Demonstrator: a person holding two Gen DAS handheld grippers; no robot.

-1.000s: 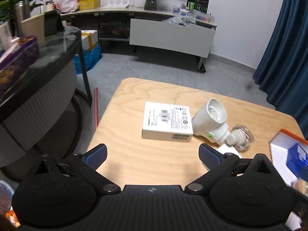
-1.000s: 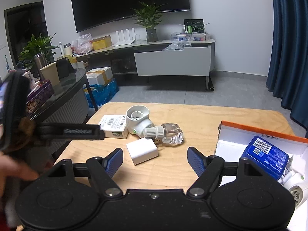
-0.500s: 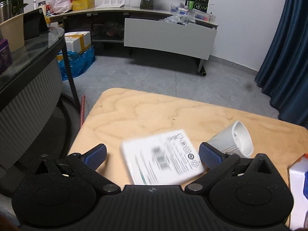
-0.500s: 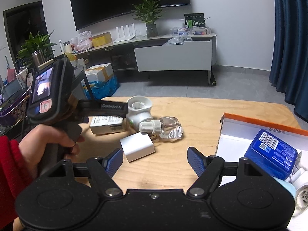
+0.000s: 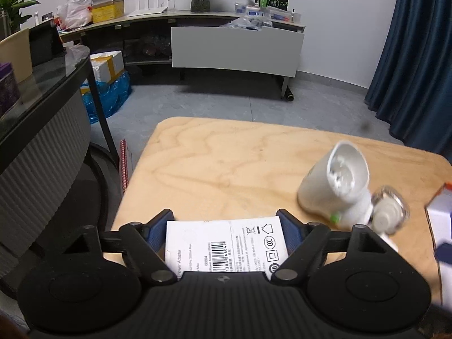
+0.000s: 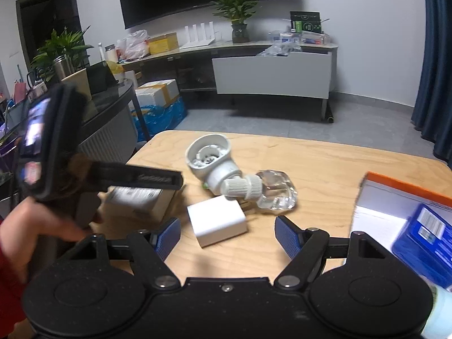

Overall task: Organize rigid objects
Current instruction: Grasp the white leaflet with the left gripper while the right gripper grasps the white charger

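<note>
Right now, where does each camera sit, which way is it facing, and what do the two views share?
Left wrist: on the left tool, aimed forward and down over the wooden table; its pads have just been closing and press the white adapter box.
Right wrist: on the right tool, angled down at the white charger cube; its jaws stand open, and a hand holding the left tool shows at left.
Shared: table, adapter box, white plug-in diffuser, orange-rimmed box, TV cabinet.
</note>
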